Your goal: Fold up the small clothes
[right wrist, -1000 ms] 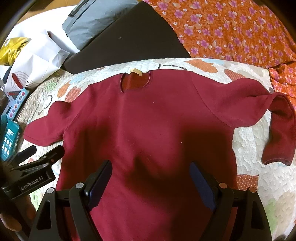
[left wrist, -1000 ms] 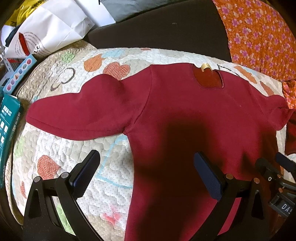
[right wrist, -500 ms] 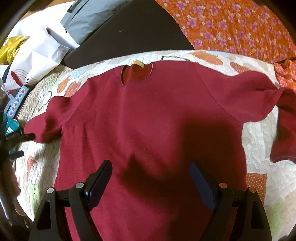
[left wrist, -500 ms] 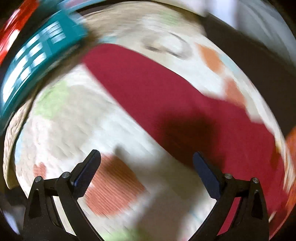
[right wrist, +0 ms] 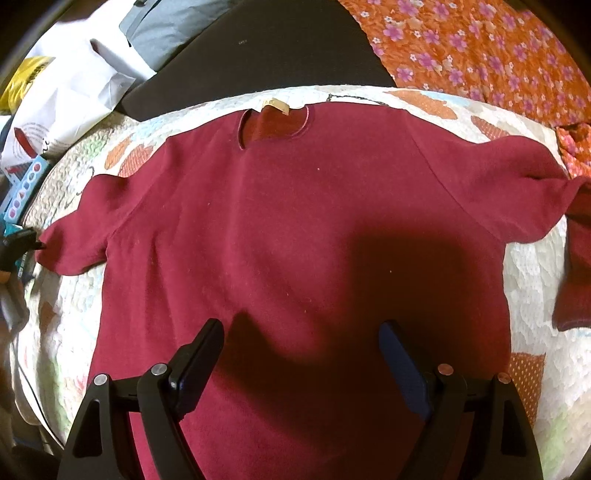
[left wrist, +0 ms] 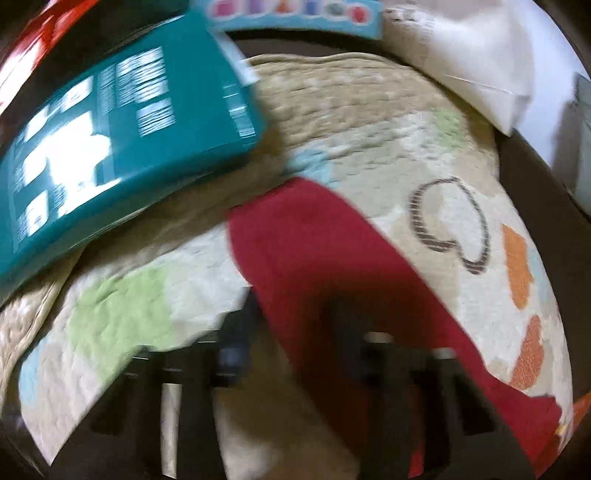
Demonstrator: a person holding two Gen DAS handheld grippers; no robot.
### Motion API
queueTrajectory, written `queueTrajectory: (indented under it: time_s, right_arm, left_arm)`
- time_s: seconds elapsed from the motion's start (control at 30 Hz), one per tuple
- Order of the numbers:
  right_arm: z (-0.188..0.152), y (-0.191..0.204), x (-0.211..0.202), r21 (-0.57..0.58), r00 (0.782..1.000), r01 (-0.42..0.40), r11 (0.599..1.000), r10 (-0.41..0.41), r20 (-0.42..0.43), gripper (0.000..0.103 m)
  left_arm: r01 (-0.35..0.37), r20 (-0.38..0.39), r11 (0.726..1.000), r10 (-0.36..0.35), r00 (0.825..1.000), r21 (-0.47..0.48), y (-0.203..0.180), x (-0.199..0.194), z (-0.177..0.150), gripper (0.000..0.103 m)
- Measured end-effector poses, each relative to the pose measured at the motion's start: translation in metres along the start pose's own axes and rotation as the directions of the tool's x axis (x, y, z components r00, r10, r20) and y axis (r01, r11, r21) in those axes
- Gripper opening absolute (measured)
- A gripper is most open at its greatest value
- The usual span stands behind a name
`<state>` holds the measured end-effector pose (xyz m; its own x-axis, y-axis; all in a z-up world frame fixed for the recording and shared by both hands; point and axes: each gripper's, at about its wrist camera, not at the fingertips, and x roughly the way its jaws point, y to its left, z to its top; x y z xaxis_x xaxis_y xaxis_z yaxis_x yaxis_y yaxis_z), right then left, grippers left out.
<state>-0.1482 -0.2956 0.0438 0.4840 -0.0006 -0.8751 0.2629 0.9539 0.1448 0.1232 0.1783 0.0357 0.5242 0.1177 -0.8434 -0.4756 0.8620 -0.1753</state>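
Note:
A dark red long-sleeved top (right wrist: 288, 236) lies flat on a patterned quilt (right wrist: 535, 295), neckline at the far side. My right gripper (right wrist: 301, 350) is open and empty, hovering over the top's lower middle. In the left wrist view, which is blurred, the top's left sleeve (left wrist: 332, 266) runs between the fingers of my left gripper (left wrist: 295, 325). The jaws look narrowed around the sleeve near its cuff, but blur hides whether they grip it. The left gripper (right wrist: 22, 240) also shows at the sleeve end in the right wrist view.
A teal box (left wrist: 110, 147) lies on the quilt's edge just beyond the sleeve cuff. A white bag (right wrist: 66, 103) and grey item (right wrist: 173, 29) sit behind on a dark surface (right wrist: 266, 48). An orange floral cloth (right wrist: 480, 55) lies at the far right.
My left gripper swung left from the top's body to the left sleeve cuff and its jaws have narrowed. My right gripper moved slightly closer over the top.

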Motion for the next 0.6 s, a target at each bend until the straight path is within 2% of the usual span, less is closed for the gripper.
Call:
queueTrajectory:
  time_s: [0.03, 0.1, 0.2, 0.27, 0.37, 0.43, 0.5, 0.53, 0.6]
  right_arm:
    - [0.0, -0.001, 0.0, 0.004, 1.0, 0.004, 1.0, -0.004, 0.002, 0.085]
    - [0.001, -0.002, -0.001, 0.009, 1.0, 0.001, 1.0, -0.001, 0.004, 0.085]
    - [0.003, -0.005, -0.005, 0.016, 1.0, -0.006, 1.0, 0.006, 0.017, 0.085]
    - [0.004, -0.009, -0.009, 0.026, 1.0, -0.009, 1.0, 0.008, 0.025, 0.085]
    - [0.005, -0.016, -0.016, 0.056, 0.999, -0.023, 0.998, 0.02, 0.046, 0.085]
    - [0.006, -0.02, -0.021, 0.08, 0.998, -0.023, 0.997, 0.019, 0.053, 0.085]
    - [0.006, -0.021, -0.023, 0.086, 0.998, -0.037, 0.996, 0.033, 0.055, 0.085]
    - [0.007, -0.02, -0.025, 0.081, 0.998, -0.042, 0.996, 0.038, 0.054, 0.085]
    - [0.007, -0.021, -0.032, 0.076, 0.997, -0.041, 0.996, 0.035, 0.074, 0.085]
  left_arm:
    - [0.047, -0.016, 0.999, -0.047, 0.999, 0.009, -0.002, -0.001, -0.001, 0.008]
    - [0.142, -0.052, 0.99, -0.143, 0.988, -0.016, -0.006, -0.01, -0.003, 0.008]
    - [0.302, -0.062, 0.953, -0.3, 0.952, 0.024, -0.031, -0.049, -0.01, 0.008]
    - [0.398, -0.055, 0.911, -0.394, 0.917, 0.105, -0.06, -0.086, -0.02, 0.008]
    - [0.475, -0.059, 0.851, -0.475, 0.878, 0.223, -0.1, -0.126, -0.037, 0.008]
    - [0.522, -0.082, 0.824, -0.517, 0.852, 0.222, -0.111, -0.14, -0.048, 0.008]
    - [0.546, -0.125, 0.814, -0.531, 0.838, 0.2, -0.117, -0.147, -0.061, 0.008]
    - [0.572, -0.159, 0.798, -0.549, 0.82, 0.189, -0.125, -0.149, -0.072, 0.008]
    - [0.597, -0.204, 0.772, -0.562, 0.802, 0.221, -0.147, -0.154, -0.088, 0.008]
